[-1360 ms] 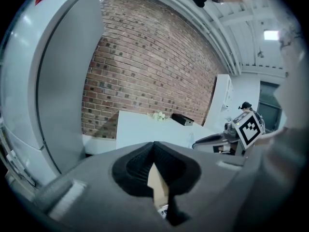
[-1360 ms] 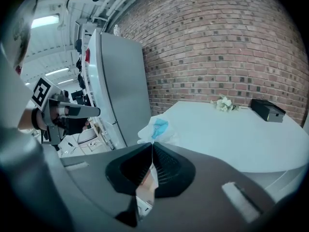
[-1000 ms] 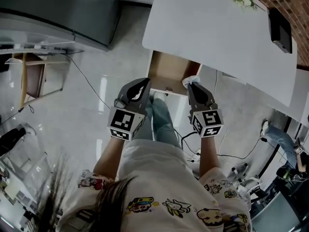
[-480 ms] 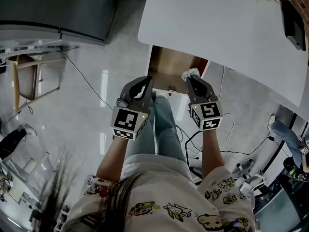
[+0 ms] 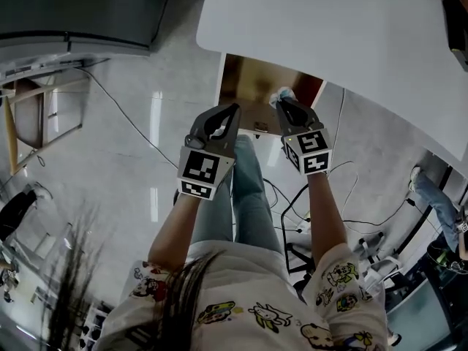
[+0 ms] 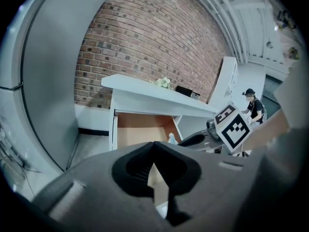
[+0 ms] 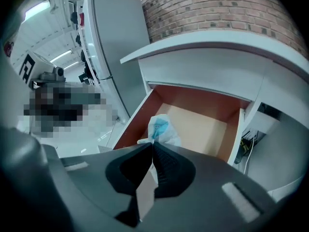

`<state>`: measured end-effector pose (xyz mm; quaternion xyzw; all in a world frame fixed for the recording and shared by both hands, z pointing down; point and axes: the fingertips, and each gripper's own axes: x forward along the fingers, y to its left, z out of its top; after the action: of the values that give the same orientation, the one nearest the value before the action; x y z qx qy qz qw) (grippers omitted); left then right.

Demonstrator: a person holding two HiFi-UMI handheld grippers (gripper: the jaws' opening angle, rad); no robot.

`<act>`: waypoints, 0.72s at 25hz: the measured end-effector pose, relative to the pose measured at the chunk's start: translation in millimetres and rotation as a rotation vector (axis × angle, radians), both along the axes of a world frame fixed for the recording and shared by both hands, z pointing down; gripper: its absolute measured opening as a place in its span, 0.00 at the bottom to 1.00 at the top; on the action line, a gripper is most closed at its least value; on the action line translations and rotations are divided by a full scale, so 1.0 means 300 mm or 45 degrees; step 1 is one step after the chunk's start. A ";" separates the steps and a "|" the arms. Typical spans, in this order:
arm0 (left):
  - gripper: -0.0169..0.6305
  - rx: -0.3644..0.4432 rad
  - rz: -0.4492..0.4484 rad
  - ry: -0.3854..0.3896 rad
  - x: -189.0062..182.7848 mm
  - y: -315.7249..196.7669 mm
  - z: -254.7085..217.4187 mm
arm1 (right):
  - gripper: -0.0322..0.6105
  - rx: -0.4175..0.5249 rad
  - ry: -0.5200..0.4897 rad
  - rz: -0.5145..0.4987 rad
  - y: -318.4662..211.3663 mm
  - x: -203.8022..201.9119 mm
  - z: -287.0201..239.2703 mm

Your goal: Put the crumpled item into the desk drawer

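**A:** Where is the crumpled item (image 7: 159, 128) held?

**B:** It is pinched at the very tips of the right gripper (image 7: 152, 144), whose jaws are closed on it. Most of the white-and-blue wad sticks out past them. It is carried over the front part of the open drawer (image 7: 203, 124), below the edge of the table (image 5: 329, 28).

**A:** And the left gripper (image 6: 154, 145)?

**B:** Its jaws are brought together on nothing, and it is held just beside the drawer's front panel.

**A:** What could be spoiled from here?

**B:** If the jaws are parted too early, the item could be dropped on the front rim or a side wall and tipped out onto the floor (image 5: 146, 159). In the right gripper view it is seen close to one side wall, so little margin is judged there.

**A:** Anything else?

**B:** A wad this light may be caught on the ribbed pads (image 7: 165, 164) and dragged back out when the gripper is pulled away. The drawer could be nudged shut if its front is bumped by either gripper. The table's edge could be struck if the right gripper is raised steeply.
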<state>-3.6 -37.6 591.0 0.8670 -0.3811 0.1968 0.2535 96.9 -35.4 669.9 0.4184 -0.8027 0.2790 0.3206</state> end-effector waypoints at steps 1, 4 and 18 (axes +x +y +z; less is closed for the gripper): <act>0.02 -0.005 0.003 -0.005 0.003 0.000 0.018 | 0.07 -0.011 0.000 -0.010 -0.002 -0.001 0.022; 0.02 -0.019 0.017 -0.020 0.010 0.004 0.063 | 0.07 -0.041 0.003 -0.052 -0.009 -0.011 0.077; 0.02 -0.107 0.047 -0.069 0.034 0.022 0.245 | 0.07 -0.204 0.043 -0.163 -0.038 -0.050 0.295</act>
<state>6.7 -31.0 664.6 0.8569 -0.3632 0.2407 0.2755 81.9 -46.9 758.5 0.3439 -0.7974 0.3139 0.3838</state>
